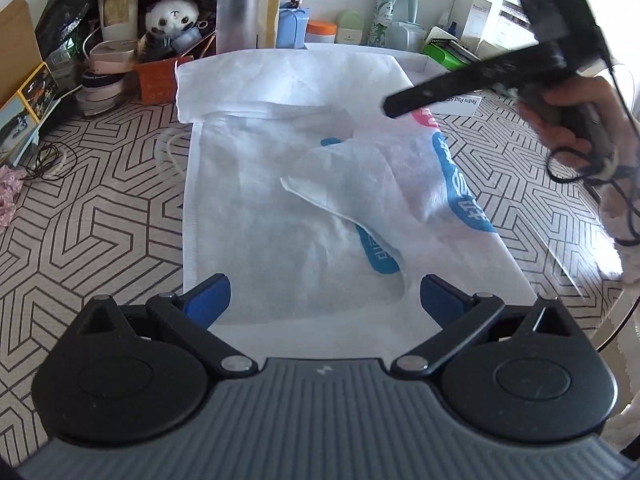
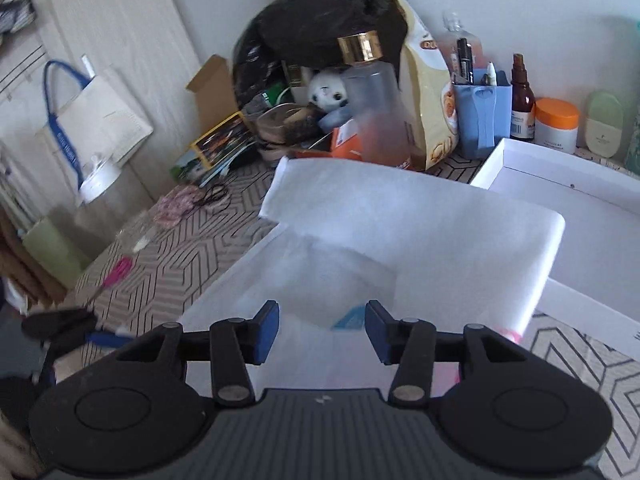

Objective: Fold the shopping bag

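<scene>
Holding pens: blue holder [image 2: 482,120]

Shopping bag [image 1: 304,184] lies flat mid-desk [image 1: 100,208] w/ far end folded back over itself, left tongs [image 1: 325,300] above its near edge, right tongs [image 2: 322,330] over its right part, bottle [image 1: 237,16], plush toy [image 1: 172,14] & jars behind, shallow box [image 2: 560,176] at bag's far-right.
</scene>
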Motion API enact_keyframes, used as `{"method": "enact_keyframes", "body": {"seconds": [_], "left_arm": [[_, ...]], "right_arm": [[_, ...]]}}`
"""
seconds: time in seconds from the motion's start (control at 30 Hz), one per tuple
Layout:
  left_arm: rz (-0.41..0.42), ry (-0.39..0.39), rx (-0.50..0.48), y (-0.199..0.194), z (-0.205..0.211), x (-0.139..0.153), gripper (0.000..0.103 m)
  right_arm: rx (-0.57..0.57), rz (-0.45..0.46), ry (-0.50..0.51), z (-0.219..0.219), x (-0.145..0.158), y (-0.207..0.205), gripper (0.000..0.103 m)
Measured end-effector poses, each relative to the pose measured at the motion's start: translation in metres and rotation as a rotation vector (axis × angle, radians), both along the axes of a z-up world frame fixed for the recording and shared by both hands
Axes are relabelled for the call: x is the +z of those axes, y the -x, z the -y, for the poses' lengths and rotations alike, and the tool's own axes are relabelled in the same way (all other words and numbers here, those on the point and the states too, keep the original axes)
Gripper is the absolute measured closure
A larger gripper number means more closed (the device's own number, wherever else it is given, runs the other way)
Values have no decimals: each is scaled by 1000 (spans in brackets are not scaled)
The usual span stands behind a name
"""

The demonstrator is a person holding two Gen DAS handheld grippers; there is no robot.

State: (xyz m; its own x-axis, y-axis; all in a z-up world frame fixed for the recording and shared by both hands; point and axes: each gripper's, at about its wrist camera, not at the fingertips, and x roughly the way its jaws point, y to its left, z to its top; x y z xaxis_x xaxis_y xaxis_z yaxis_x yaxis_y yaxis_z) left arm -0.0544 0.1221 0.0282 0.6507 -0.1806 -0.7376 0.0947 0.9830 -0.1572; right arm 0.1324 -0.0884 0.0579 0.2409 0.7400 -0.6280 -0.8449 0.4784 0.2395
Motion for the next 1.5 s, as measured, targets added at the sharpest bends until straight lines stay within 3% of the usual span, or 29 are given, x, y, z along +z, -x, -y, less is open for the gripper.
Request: {"method": "enact_keyframes", "body": {"seconds": [0.1,0.23,0.3,0.37,0.6,0.83,0.9,0.97,1.03,1.07,1.17,1.5], "left_arm": [[-15,10,7,1,-1,-7,0],[-56,24,29,-4,-2,-19,0],[-55,0,29,-6,1,-21,0],[-60,-12,25,-7,3,-20,0],[-37,-7,3,-3,8,-10,0],[15,-70,-69,17,33,9,0],[18,-80,-85,19,38,11,0],[17,-88,-103,20,43,12,0],[19,-102,-122,22,48,13,0],[24,-111,-134,23,51,14,0],[47,-120,-184,28,59,18,0],[110,-167,-389,41,98,18,0]], "right_arm": [[-8,-14,19,33,-10,35,54],[43,50,10,67,-22,80,53],[69,106,30,76,-22,103,44],[100,101,42,83,-24,119,28],[128,-116,-33,95,-36,131,28],[146,-29,45,78,-52,156,28],[126,25,58,73,-54,165,32],[91,79,78,66,-58,172,52],[70,69,77,65,-57,173,76],[64,44,67,67,-56,171,81],[35,-5,22,74,-53,165,87],[-49,-222,-178,97,-39,135,89]]}}
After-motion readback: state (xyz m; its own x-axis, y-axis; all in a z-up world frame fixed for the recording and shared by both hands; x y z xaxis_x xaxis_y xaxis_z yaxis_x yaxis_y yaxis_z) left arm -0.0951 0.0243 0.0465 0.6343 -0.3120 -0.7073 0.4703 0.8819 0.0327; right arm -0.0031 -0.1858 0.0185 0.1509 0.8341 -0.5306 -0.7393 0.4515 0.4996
